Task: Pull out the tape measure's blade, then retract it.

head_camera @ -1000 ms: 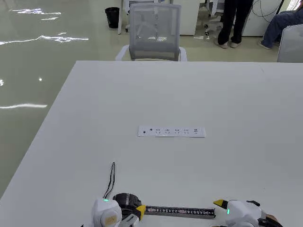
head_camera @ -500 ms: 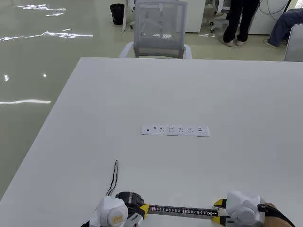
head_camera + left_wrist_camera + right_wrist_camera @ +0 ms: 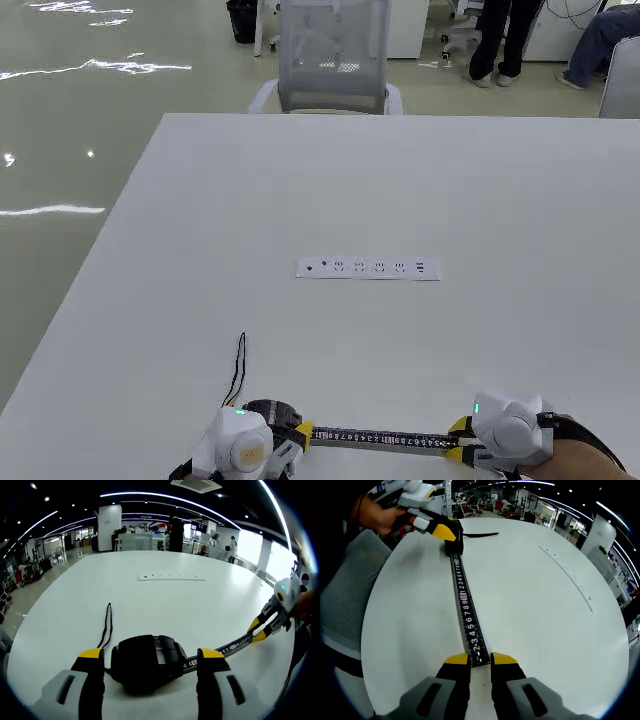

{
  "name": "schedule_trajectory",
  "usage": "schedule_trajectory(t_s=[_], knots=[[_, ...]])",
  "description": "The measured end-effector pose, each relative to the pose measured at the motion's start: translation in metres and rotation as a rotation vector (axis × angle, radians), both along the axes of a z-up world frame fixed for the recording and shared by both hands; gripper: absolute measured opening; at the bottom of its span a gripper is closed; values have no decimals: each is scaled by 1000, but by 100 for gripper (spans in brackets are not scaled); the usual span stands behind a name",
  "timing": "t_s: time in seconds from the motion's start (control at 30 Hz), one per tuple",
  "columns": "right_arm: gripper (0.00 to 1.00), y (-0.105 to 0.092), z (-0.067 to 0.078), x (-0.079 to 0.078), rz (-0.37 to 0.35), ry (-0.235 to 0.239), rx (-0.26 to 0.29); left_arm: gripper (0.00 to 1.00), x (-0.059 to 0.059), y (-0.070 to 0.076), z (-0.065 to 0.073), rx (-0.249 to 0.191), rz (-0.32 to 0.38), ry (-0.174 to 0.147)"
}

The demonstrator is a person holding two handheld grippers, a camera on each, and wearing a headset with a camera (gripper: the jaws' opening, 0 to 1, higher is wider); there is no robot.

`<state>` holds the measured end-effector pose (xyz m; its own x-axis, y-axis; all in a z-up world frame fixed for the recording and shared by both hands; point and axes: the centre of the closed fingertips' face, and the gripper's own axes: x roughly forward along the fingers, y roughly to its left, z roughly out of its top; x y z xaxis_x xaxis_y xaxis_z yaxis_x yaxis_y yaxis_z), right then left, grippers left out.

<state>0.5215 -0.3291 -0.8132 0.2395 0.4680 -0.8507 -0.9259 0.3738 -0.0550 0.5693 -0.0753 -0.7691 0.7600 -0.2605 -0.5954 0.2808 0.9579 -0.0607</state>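
Both yellow tips of the right gripper (image 3: 480, 659) now show at the blade's end in the head view, where a second ago one showed; the drawn-out length looks much the same.

Its jaws stand almost together, clenched on the tip of the blade (image 3: 467, 610), which runs straight up the middle of the right gripper view to the tape measure (image 3: 272, 413) at the bottom edge of the head view, left of centre. The left gripper (image 3: 150, 654) has its jaws spread wide, one on each flank of the black case, grasping it as it sits on the white table (image 3: 400, 180). The case's black cord (image 3: 237, 370) trails up the frame from it. Each gripper lies low and near level, the right hand (image 3: 585, 458) at the lower right corner, the two pointing toward each other along the blade.
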Motion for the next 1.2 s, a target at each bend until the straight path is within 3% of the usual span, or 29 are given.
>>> schedule_trajectory(t_s=[0.2,0.3,0.47,0.53,0.77,0.93,1.2], knots=[[14,0,0,0,-7,10,3,69,0,-3,0,-5,20,3],[14,0,0,0,-8,13,4,64,2,3,-2,-14,62,25],[14,0,0,0,-12,17,6,63,0,4,-13,32,53,60],[14,0,0,0,-13,17,6,62,0,4,-14,54,38,63],[14,0,0,0,-13,19,10,62,0,4,-14,61,39,56],[14,0,0,-1,-14,20,10,62,0,5,-14,58,41,68],[13,0,1,-1,-11,20,3,59,0,5,-13,95,36,60]])
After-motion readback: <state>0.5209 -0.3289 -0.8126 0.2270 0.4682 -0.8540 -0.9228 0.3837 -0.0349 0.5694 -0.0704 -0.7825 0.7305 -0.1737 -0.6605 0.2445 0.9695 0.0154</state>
